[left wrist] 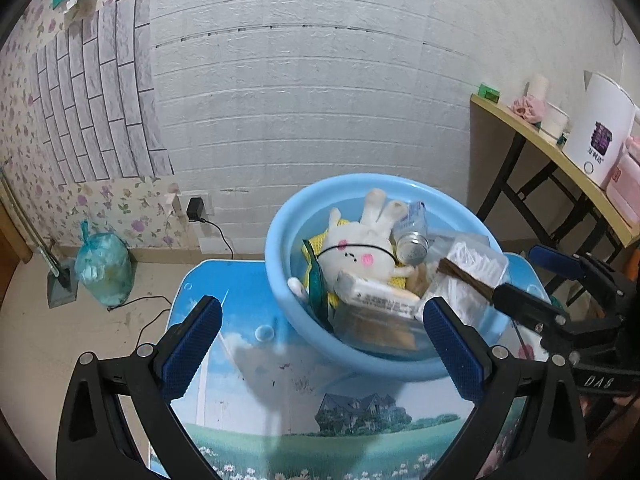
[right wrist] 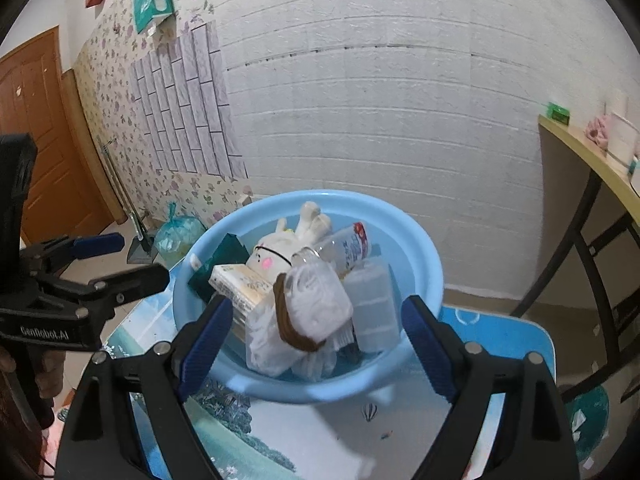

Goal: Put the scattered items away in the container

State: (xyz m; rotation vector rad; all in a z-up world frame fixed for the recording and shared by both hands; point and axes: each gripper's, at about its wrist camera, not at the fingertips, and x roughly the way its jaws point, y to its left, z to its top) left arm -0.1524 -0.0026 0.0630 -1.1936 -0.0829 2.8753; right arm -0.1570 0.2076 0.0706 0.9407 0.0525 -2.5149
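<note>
A light blue basin (left wrist: 280, 280) (right wrist: 432, 264) stands on a small table with a landscape print (left wrist: 280, 400) (right wrist: 320, 432). It holds a white plush rabbit (left wrist: 360, 252) (right wrist: 276, 252), a clear bottle (left wrist: 412, 236) (right wrist: 348, 248), a white carton (left wrist: 384, 300) (right wrist: 240, 284), a green packet (left wrist: 316, 280) (right wrist: 224, 256), a clear lidded box (right wrist: 372, 304) and a white plastic bag with a brown band (left wrist: 472, 268) (right wrist: 316, 300). My left gripper (left wrist: 323, 308) (right wrist: 142, 258) is open at the basin's near left rim. My right gripper (right wrist: 316, 304) (left wrist: 516, 272) hangs open above the bag, gripping nothing.
A wooden side table (left wrist: 560, 156) (right wrist: 580, 148) at the right carries a white kettle (left wrist: 600, 132) and small items. A tied green rubbish bag (left wrist: 104, 268) (right wrist: 176, 236), a dustpan (left wrist: 60, 284) and a charger cable (left wrist: 216, 228) are by the wall. A brown door (right wrist: 36, 140) is at far left.
</note>
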